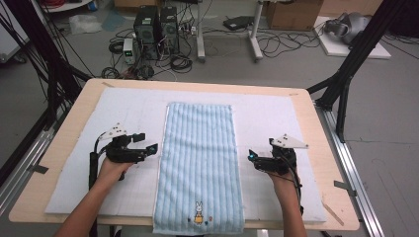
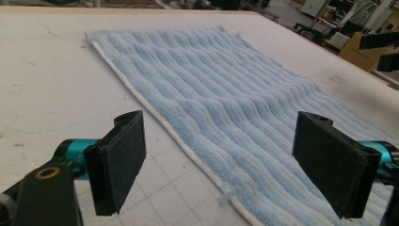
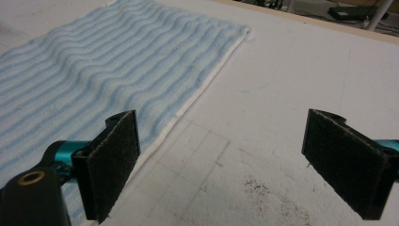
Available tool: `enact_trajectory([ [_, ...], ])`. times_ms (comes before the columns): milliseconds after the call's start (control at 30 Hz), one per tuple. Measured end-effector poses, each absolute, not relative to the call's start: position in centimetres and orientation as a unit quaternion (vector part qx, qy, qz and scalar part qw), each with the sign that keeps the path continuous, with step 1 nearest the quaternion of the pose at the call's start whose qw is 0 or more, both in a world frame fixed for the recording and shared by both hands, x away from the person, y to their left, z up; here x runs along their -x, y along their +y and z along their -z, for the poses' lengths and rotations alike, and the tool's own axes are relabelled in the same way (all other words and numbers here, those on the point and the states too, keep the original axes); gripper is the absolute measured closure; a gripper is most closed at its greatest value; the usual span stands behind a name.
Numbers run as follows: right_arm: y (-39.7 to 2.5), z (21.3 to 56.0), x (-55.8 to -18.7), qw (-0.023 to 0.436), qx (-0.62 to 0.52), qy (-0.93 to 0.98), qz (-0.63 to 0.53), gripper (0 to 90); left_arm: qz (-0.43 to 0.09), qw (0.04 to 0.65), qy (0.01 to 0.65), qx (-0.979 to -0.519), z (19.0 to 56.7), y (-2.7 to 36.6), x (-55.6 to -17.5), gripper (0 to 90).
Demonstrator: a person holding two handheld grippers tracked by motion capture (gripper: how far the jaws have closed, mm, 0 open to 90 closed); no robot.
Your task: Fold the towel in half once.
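The towel (image 1: 199,165) lies flat in the centre of the high view, its long axis running from the top of the frame to the bottom edge (rabbit print at the lower end), and I have one gripper at each long side — neither nearer than the other, as far as I can judge. My left gripper (image 1: 148,148) sits at centre-left with its jaws spread wide and holding nothing, aimed inward at the towel's left hem. My right gripper (image 1: 253,157) mirrors it at centre-right — jaws apart, empty, just beside the right hem.
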State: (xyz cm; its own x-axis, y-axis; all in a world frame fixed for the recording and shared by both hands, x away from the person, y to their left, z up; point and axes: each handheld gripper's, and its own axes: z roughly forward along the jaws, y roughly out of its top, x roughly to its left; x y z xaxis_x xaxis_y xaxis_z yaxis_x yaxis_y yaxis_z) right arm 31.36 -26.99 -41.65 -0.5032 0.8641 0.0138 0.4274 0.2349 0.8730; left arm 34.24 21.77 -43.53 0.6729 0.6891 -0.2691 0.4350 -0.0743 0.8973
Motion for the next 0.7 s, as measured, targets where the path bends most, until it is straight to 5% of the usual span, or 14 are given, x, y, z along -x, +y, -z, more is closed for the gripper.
enact_trajectory([
  [700,-26.6,42.1,-31.7,0.225,-0.432,0.751,-0.446,11.1,-0.121,0.516,0.453,-0.717,42.4,18.7,-39.7,26.0],
])
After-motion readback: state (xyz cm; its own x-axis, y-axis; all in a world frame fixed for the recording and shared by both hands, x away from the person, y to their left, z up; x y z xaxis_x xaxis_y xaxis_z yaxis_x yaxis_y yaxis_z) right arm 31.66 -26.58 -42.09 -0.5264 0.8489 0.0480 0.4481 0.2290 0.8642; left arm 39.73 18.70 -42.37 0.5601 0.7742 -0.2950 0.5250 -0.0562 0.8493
